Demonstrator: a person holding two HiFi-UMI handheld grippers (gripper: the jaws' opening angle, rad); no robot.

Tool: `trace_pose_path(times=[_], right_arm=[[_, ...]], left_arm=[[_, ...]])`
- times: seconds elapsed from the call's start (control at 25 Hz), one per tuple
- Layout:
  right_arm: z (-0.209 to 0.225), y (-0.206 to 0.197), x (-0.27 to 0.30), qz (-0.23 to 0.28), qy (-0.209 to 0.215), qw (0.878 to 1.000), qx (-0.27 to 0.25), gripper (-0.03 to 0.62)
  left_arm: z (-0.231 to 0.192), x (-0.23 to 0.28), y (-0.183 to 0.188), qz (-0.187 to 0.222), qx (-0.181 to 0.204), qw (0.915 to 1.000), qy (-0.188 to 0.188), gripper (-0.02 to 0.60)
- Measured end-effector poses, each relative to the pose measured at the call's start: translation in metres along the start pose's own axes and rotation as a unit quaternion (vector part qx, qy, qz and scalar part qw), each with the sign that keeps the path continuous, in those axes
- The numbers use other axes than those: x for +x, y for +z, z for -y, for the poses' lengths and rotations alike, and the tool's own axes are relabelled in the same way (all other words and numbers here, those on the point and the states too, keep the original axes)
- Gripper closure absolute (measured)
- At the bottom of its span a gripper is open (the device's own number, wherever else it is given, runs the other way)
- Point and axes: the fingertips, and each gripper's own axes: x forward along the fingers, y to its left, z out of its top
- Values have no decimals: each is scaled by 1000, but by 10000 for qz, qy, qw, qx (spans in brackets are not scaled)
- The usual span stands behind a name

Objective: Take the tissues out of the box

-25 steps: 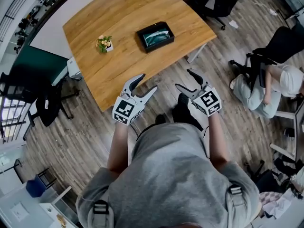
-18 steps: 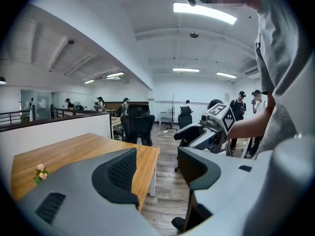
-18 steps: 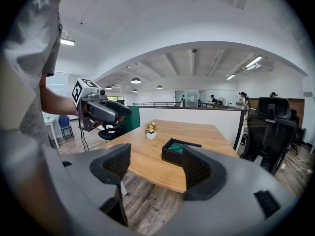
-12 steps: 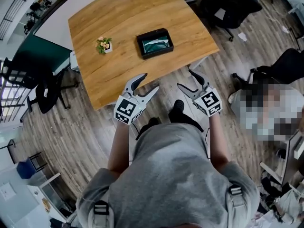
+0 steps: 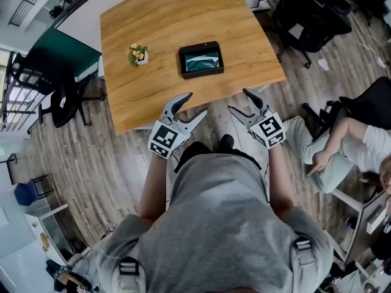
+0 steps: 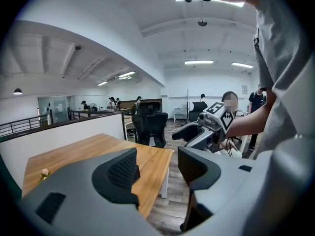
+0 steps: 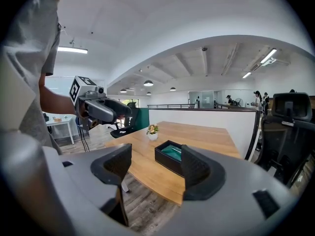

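Left tool: your left tool is open. Its jaws stand wide apart with only air between them. It hangs just off the near edge of the bench, not touching it.
Right tool: your right tool is open too, and it holds nothing. It hangs beside the left tool, a little apart from it, and points toward the bench.
Hard to see: in the right tool view, one jaw covers the near end of the box. From the head view the box is small, so you cannot tell if the tissues are loose sheets or one pack. Your own body hides the floor right under you.
Tissues: they look blue-green and a bit shiny. They fill the inside of the box and do not stick up over its rim.
Box: it is black, low and open on top. It lies flat near the middle of the bench, well apart from both tools.
Flower pot: a small white flower pot stands on the bench to the left of the box, not touching it.
Bench: it is light brown wood.
Around: a black chair stands past the far right corner of the bench. A seated person at the right is cut off by the picture edge.
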Motion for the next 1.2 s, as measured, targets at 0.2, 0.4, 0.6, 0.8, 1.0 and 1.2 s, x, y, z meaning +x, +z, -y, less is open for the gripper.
trace_pose_path(times=[0.2,0.4,0.6,0.8,1.0,1.2], right_arm=[[12,2,5,-32,164,9999,-41,273],[26,-1,11,-89,200,9998,-27,276],[37,3,26,-152,247,9995,-81,278],[55,8,49,-250,217,9994,-119,279],[77,14,74,-360,145,9992,-83,283],[97,15,97,-484,77,9988,-55,283]], left_arm=[[-9,12,3,-54,-59,9999,136,318],[-23,23,6,-46,-18,9997,228,318],[-42,33,7,-38,-102,9996,242,318],[-70,45,0,-54,-195,9996,182,318],[-106,63,-5,-31,-242,9997,60,318],[-135,82,-12,-97,-273,9995,-123,318]])
